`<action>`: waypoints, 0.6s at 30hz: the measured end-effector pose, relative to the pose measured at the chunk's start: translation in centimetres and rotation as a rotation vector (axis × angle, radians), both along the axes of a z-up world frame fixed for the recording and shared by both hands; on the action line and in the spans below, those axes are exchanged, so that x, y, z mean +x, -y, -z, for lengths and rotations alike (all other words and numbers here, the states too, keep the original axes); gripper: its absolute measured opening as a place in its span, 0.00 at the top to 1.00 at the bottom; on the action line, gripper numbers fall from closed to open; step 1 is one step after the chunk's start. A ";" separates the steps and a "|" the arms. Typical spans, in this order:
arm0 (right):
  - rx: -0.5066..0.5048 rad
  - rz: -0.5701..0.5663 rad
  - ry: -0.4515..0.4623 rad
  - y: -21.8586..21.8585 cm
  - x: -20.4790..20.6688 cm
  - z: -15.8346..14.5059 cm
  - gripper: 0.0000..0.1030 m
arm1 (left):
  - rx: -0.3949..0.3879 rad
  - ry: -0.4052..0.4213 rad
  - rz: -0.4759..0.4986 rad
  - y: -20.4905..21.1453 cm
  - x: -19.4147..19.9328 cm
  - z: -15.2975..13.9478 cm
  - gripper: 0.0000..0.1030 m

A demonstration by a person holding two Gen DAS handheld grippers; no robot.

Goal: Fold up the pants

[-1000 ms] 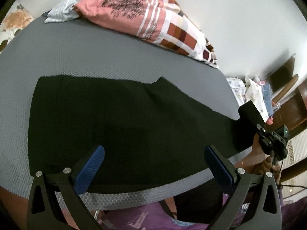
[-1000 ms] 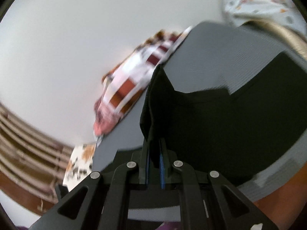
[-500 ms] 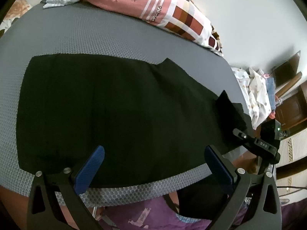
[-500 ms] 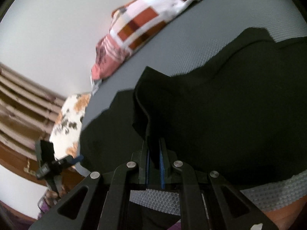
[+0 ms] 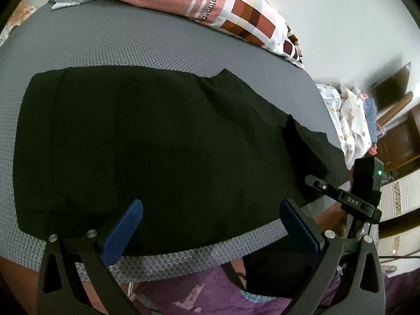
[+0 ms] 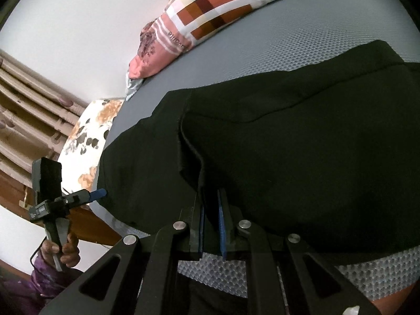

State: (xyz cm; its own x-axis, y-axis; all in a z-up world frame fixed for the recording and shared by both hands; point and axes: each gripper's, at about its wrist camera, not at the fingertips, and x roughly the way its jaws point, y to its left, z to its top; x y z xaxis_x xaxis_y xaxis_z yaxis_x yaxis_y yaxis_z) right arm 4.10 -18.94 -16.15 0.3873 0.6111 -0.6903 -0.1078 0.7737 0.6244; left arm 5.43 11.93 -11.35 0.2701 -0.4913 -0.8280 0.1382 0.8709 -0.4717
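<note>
Black pants (image 5: 157,144) lie spread across the grey mattress (image 5: 131,39). My left gripper (image 5: 210,204) hangs open over their near edge, with nothing between its blue pads. At the right end my right gripper (image 5: 311,178) pinches a raised flap of the fabric. In the right wrist view my right gripper (image 6: 211,197) is shut on that doubled edge of the pants (image 6: 288,157), which droops over the layer beneath. The left gripper (image 6: 97,193) shows at the far left of that view, held by a hand (image 6: 61,252).
A pink and checked pillow (image 5: 223,13) lies along the mattress's far side by the white wall. A heap of light clothes (image 5: 349,120) and wooden furniture (image 5: 393,136) stand at the right. A floral cushion (image 6: 89,136) sits past the mattress's left end.
My right gripper has carried the pinched end of the pants in over the rest and lowered it towards the mattress. The left gripper has sunk a little and stayed open.
</note>
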 end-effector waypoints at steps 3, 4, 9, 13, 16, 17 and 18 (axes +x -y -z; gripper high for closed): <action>0.000 -0.009 0.001 -0.4 0.0 0.2 0.88 | -0.001 -0.008 -0.004 -0.2 0.0 0.2 0.00; 0.006 -0.013 0.000 -0.5 0.0 0.3 0.87 | -0.003 -0.009 -0.003 -0.2 -0.1 0.2 0.00; 0.004 -0.019 -0.002 -0.9 0.1 0.4 0.84 | -0.002 -0.011 0.001 -0.2 -0.1 0.4 0.00; 0.027 -0.023 -0.005 -0.7 0.2 0.4 0.77 | 0.009 -0.028 0.002 -0.2 -0.3 0.7 0.00; 0.105 0.020 0.035 2.0 0.0 -1.0 0.57 | 0.003 -0.030 -0.006 -0.4 -0.5 0.7 0.00; 0.152 0.065 0.055 3.9 -0.1 -1.7 0.50 | 0.001 -0.030 -0.009 -0.5 -0.5 0.7 0.00; 0.207 0.132 0.079 6.6 -0.4 -2.4 0.41 | -0.003 -0.033 -0.012 -0.6 -0.5 0.7 0.00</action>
